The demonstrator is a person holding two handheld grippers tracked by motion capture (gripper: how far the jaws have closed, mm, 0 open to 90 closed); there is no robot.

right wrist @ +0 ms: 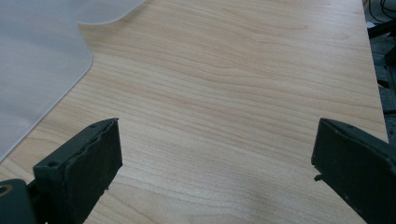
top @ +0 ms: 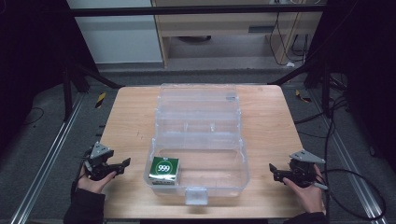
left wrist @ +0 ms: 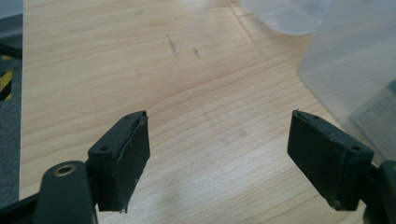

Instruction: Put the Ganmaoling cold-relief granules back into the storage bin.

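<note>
The green box (top: 164, 169) sits in the near-left corner of the clear plastic case (top: 219, 179) at table centre, with the left gripper (top: 125, 164) at its nine o'clock and the right gripper (top: 272, 169) at the case's three o'clock, both spread apart, holding nothing, over bare table (top: 271, 126).
</note>
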